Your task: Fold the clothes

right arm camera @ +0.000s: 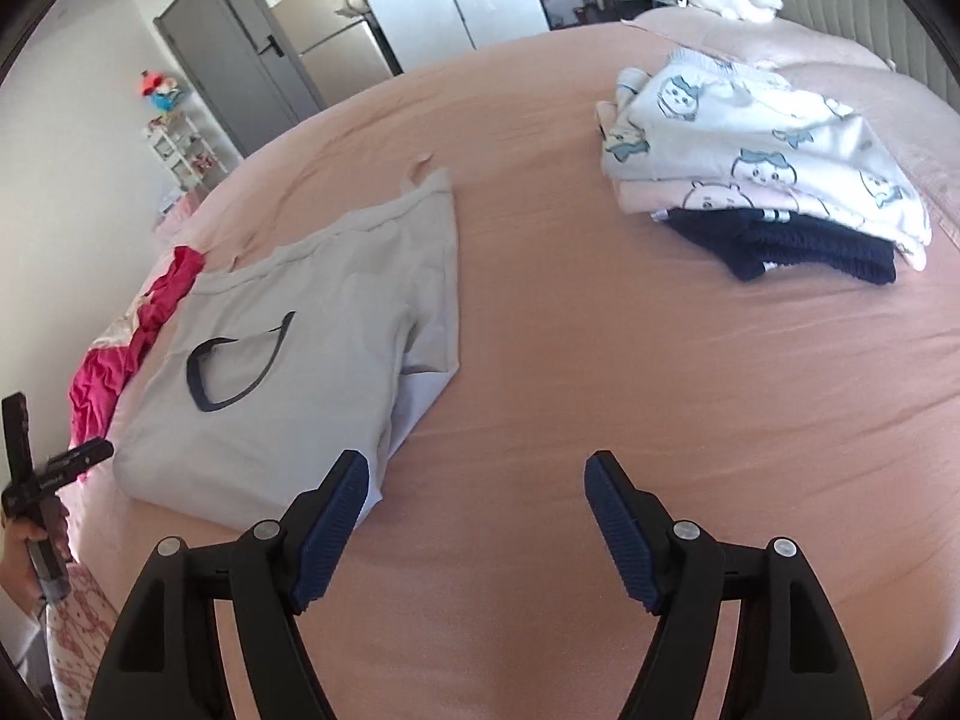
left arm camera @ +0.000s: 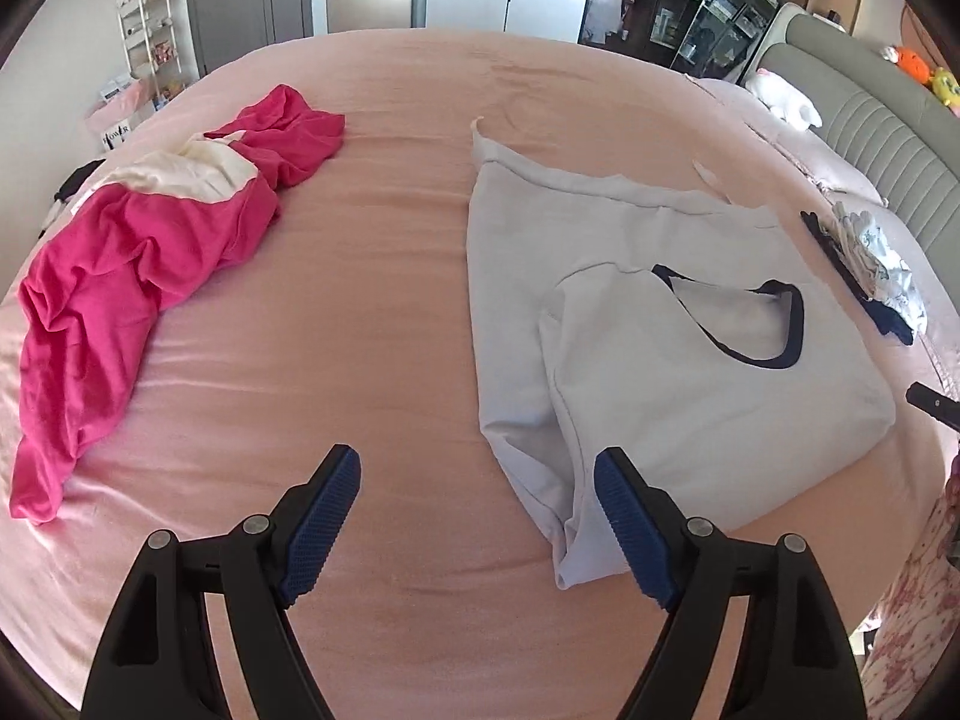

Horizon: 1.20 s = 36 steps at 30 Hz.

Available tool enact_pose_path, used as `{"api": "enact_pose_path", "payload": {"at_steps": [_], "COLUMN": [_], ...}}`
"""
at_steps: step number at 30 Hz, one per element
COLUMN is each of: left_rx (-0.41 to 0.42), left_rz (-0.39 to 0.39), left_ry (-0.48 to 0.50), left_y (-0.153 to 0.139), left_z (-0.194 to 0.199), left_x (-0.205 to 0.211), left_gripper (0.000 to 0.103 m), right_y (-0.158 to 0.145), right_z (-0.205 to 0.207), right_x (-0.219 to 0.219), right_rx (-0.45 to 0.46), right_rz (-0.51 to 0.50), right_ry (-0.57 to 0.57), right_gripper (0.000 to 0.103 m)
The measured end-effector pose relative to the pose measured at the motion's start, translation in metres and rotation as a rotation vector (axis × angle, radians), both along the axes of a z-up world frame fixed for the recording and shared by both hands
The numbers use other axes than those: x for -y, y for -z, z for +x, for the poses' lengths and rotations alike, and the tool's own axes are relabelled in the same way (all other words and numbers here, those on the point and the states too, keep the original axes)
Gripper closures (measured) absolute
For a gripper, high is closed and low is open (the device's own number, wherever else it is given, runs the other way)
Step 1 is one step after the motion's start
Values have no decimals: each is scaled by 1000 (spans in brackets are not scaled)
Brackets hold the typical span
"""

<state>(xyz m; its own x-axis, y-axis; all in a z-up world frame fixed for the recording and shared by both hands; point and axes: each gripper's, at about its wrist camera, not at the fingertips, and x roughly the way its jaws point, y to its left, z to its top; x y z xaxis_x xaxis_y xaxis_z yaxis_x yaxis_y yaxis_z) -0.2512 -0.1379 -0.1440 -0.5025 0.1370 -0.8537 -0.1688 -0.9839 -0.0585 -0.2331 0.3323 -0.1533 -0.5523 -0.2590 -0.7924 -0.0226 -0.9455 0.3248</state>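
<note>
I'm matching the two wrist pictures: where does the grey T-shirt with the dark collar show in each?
Left wrist: grey T-shirt right of centre, by the left gripper's right finger.
Right wrist: grey T-shirt at left.
Shared landmark: pink garment beyond it.

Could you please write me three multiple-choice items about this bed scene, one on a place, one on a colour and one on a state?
1. Where does the pink garment lie relative to the white T-shirt in the left wrist view?
A. To its left
B. On top of it
C. Under it

2. What colour is the trim on the T-shirt's neckline?
A. Red
B. Dark navy
C. Yellow

3. In what state is the left gripper?
A. Shut on the T-shirt
B. Shut on the pink garment
C. Open, holding nothing

Answers: 1 A, the pink garment is crumpled apart on the bed, further left. 2 B, a dark band rims the collar. 3 C, only sheet shows between the spread jaws.
</note>
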Motion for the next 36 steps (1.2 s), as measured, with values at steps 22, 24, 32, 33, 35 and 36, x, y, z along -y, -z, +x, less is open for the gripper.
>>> {"api": "enact_pose_path", "payload": {"at_steps": [22, 24, 32, 33, 35, 36], "left_rx": [-60, -53, -157, -185, -196, -199], "left_rz": [32, 32, 47, 22, -63, -121], "left_ry": [368, 413, 556, 571, 580, 576], "left_y": [-7, -2, -2, 1, 14, 21], "left_z": [-17, -17, 31, 41, 50, 52], "left_x": [-211, -246, -303, -308, -324, -332], "left_gripper": [22, 22, 22, 22, 22, 22], "right_y": [6, -9, -10, -10, -6, -3], "right_z": [-74, -71, -63, -63, -70, -76], "right_x": [61, 58, 20, 19, 17, 16], "right_rx": [48, -23, -59, -81, -103, -102], "right_rz": [12, 2, 218, 219, 223, 228], "right_ry": [-314, -267, -195, -207, -215, -209], "right_gripper": [29, 29, 29, 29, 29, 29]}}
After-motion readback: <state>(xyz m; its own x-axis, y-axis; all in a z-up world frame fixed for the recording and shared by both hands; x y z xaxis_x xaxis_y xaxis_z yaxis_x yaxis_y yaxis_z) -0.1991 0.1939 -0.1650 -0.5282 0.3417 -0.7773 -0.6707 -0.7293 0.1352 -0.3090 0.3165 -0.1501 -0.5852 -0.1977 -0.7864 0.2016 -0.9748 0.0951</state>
